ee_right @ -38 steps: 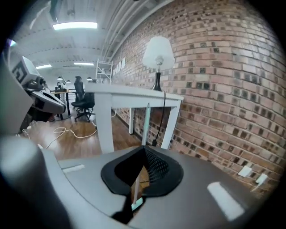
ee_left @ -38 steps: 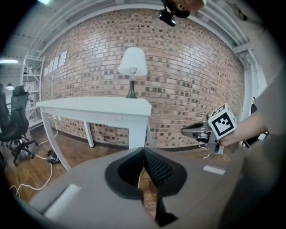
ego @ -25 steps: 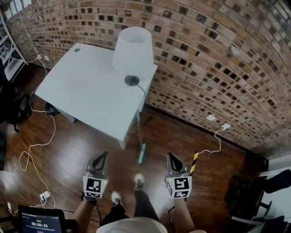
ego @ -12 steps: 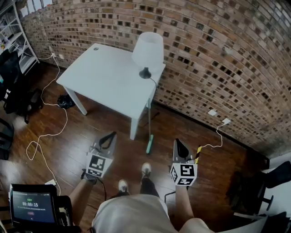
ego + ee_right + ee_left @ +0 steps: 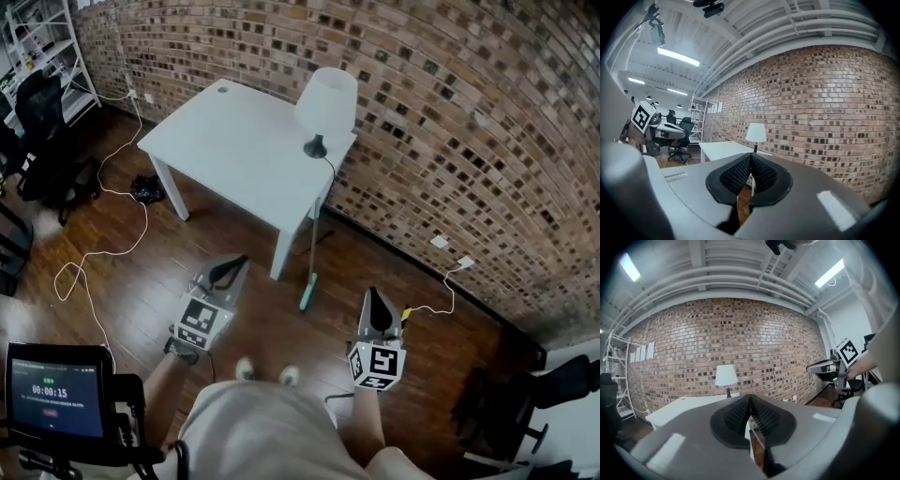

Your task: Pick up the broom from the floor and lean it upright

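The broom stands upright with its teal head (image 5: 306, 293) on the wooden floor and its thin handle (image 5: 316, 239) leaning against the front corner of the white table (image 5: 216, 155). My left gripper (image 5: 238, 263) hangs in the air to the left of the broom head, well apart from it. Its pads are pressed together and hold nothing, as the left gripper view (image 5: 750, 400) also shows. My right gripper (image 5: 373, 293) is to the right of the broom, also apart from it, shut and empty (image 5: 751, 157).
A white lamp (image 5: 327, 101) stands on the table's far corner by the brick wall (image 5: 450, 112). Cables (image 5: 103, 253) trail over the floor at left. Office chairs (image 5: 42, 141) and a shelf stand far left, another chair (image 5: 525, 412) at right. A timer screen (image 5: 52, 401) sits bottom left.
Both grippers have risen and moved away from the floor near the broom head, staying shut. The head view has pulled back, showing more room. The broom keeps leaning on the table.
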`<state>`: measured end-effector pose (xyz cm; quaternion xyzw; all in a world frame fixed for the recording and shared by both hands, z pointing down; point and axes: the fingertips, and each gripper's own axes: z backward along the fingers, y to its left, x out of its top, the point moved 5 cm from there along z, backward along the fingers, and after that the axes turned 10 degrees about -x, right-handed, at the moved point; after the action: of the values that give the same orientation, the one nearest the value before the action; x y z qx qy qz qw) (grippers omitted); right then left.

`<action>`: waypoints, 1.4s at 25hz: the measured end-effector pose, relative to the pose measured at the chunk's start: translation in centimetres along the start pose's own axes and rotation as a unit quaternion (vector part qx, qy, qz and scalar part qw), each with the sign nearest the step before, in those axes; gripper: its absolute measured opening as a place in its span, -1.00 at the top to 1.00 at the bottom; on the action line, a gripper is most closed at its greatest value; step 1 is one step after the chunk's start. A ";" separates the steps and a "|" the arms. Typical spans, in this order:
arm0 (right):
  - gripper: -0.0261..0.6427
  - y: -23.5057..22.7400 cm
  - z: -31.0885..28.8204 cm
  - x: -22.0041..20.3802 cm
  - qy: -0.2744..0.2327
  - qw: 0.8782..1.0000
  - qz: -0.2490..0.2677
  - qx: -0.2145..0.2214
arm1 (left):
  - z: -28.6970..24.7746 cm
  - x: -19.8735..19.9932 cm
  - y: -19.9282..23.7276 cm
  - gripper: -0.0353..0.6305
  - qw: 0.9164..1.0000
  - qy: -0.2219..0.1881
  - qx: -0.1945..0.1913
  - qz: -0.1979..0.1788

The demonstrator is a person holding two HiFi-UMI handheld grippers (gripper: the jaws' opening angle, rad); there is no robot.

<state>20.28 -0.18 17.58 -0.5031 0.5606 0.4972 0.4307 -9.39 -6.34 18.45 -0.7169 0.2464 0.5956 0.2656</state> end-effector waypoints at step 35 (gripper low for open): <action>0.89 0.1 12.4 -1.4 0.014 0.999 -0.029 -0.011 | 6.2 -1.3 -8.8 0.88 0.999 0.008 0.005 0.038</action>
<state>20.17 12.30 17.26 -0.5307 0.5461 0.4834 0.4319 -8.20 4.44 19.56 -0.7106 0.2786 0.5981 0.2445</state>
